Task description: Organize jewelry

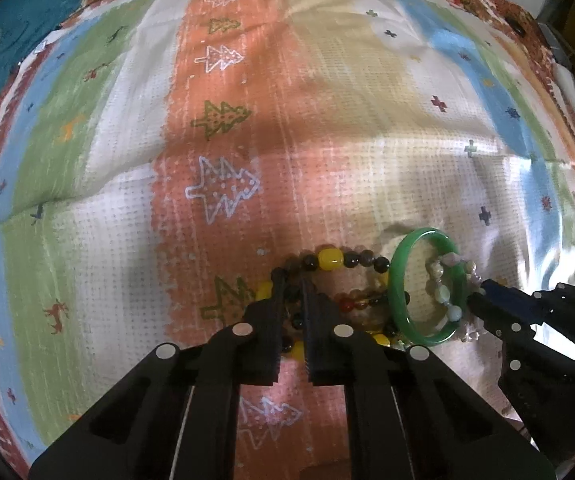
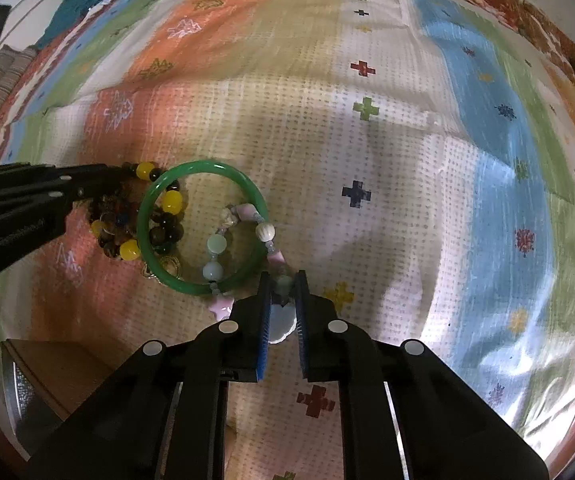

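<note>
Green glassy bangle [image 2: 201, 226] lies on striped printed cloth [image 1: 99, 128], overlapping both strands; left gripper [image 1: 292, 280] pinches dark-and-yellow bead bracelet [image 1: 329, 259], right gripper [image 2: 282, 280] pinches pastel bead bracelet [image 2: 223, 240]; prob. to pull tangled pieces apart.

The cloth [image 1: 327, 128] is a woven, waffle-textured fabric, matt over most of its spread but catching a pale sheen near its right edge. The green bangle [image 2: 155, 216] looks like polished stone or glass, smooth and glossy, with a bright highlight along its rim. The dark-and-yellow bead bracelet [image 1: 329, 258] has round, shiny beads, the yellow ones opaque and waxy. The pastel bead bracelet [image 2: 217, 246] shows milky, softly glossy beads, one ribbed. The left gripper [image 1: 292, 280] and right gripper [image 2: 282, 280] are matt black plastic with ridged pads and small flat metal pins. At the cloth's lower left corner lies a brown wooden board [image 2: 63, 372], dull.
</note>
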Tool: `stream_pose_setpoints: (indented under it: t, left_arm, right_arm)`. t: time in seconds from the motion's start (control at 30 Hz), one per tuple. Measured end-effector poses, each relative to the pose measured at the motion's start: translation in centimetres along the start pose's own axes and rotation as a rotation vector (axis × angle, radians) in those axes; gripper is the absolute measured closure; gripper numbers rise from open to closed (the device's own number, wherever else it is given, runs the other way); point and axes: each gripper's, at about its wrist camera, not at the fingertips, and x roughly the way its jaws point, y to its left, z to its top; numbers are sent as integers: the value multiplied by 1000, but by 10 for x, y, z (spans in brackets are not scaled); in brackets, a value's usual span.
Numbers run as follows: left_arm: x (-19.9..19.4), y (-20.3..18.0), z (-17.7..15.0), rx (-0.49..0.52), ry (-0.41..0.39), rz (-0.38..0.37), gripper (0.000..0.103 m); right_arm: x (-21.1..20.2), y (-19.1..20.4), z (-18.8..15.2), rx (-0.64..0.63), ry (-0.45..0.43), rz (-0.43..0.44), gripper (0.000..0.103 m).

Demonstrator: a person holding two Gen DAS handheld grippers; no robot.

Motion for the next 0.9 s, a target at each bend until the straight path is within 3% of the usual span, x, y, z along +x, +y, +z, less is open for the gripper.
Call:
stream_pose_setpoints:
  t: [0.13, 0.17, 0.43, 0.53, 0.6, 0.67, 0.9]
  left_arm:
    - [-5, 4, 0, -14, -4, -3, 96]
    - [-6, 5, 0, -16, -6, -1, 103]
    - [-13, 10, 1, -36, -6, -26, 103]
    - [-15, 14, 0, -51, -8, -31, 98]
    - [-13, 16, 1, -62, 1, -44, 74]
    - [-13, 17, 0, -67, 0, -58, 65]
    - [-8, 9, 3, -63, 19, -51, 65]
  right_arm:
    - [-5, 2, 2, 5, -14, -2, 91]
    - [-6, 2, 3, 5, -17, -1, 91]
    - [-18, -2, 0, 6, -35, 6, 91]
    - [-17, -2, 1, 5, -32, 10, 91]
    - [-16, -1, 2, 5, -29, 10, 91]
    - [-15, -1, 2, 6, -25, 10, 91]
    - [-11, 0, 1, 3, -14, 10, 91]
